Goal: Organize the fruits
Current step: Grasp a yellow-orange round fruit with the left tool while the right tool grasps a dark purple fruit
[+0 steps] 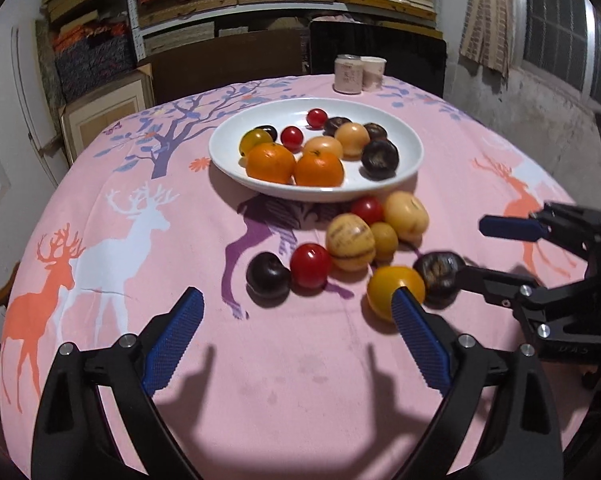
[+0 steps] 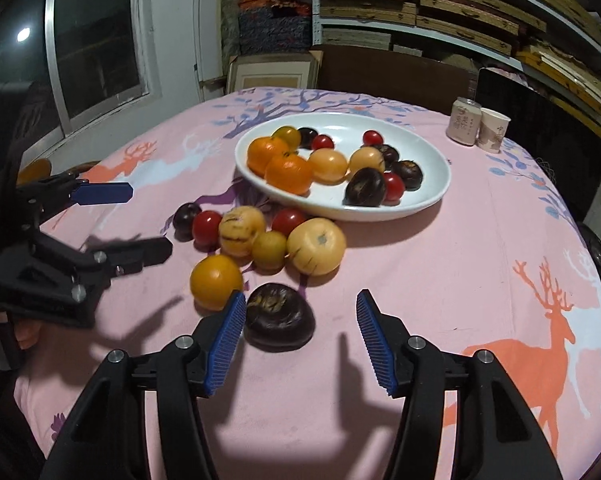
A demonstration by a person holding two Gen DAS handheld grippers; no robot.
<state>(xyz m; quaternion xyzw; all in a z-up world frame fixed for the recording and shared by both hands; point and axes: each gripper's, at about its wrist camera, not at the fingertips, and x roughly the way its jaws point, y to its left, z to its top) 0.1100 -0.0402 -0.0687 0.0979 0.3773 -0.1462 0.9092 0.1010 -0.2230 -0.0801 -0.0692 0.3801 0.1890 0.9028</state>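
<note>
We see a round bench under a pink deer-print cloth (image 1: pixel 100 200), with a white plate (image 1: pixel 414 148) near its middle holding two oranges, small red tomatoes, pale yellow fruits and dark brown ones. Just in front of the plate a second cluster of fruit lies on the cloth: red tomatoes, pale yellow fruits and a dark plum (image 1: pixel 268 276).

Nearest us are a yellow-orange tomato (image 2: pixel 216 282) and a dark chestnut-like fruit (image 2: pixel 279 322), side by side and almost touching.

The left gripper (image 1: pixel 296 336) has its jaws spread wide over bare cloth, gripping nothing (its right finger overlaps the yellow-orange tomato in the left wrist view). The right gripper (image 2: pixel 300 340) has its jaws partly open; the dark fruit sits just beyond them, close to the left finger, but the pads do not press on it.

A can (image 2: pixel 463 121) and a paper cup (image 2: pixel 493 130) stand at the far edge.
</note>
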